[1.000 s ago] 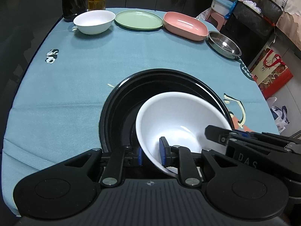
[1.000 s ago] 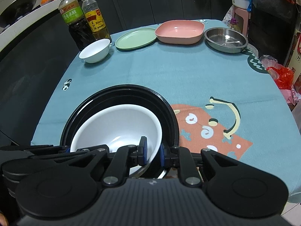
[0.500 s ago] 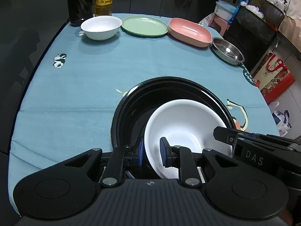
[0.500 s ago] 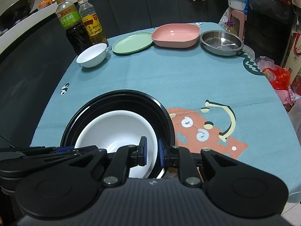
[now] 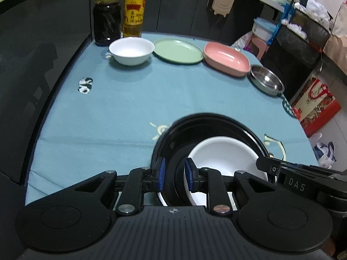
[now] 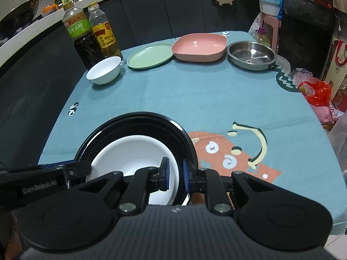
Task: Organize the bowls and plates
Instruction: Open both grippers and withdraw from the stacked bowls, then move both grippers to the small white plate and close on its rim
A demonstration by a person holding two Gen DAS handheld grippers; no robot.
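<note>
A large black bowl [image 5: 208, 125] [image 6: 138, 119] sits at the near edge of the blue tablecloth with a big white bowl [image 5: 223, 153] [image 6: 134, 153] inside it. My left gripper [image 5: 174, 174] is open, its fingers straddling the black bowl's near left rim. My right gripper [image 6: 174, 174] is open, straddling the near right rims of the white and black bowls. At the far side stand a small white bowl [image 5: 131, 51] [image 6: 105, 70], a green plate [image 5: 177, 51] [image 6: 149, 55], a pink square dish [image 5: 226, 58] [image 6: 199, 46] and a steel pan [image 5: 266, 82] [image 6: 251, 55].
Two sauce bottles [image 5: 118, 10] [image 6: 91, 36] stand at the far left corner behind the small white bowl. The table's right edge drops to bags on the floor [image 6: 316, 91]. Bare blue cloth [image 5: 151, 95] lies between the black bowl and the far row.
Both grippers have pulled back and up from the stacked bowls. The left jaws, shut on the white bowl's rim a second ago, have opened. The white bowl has settled lower in the black one.
</note>
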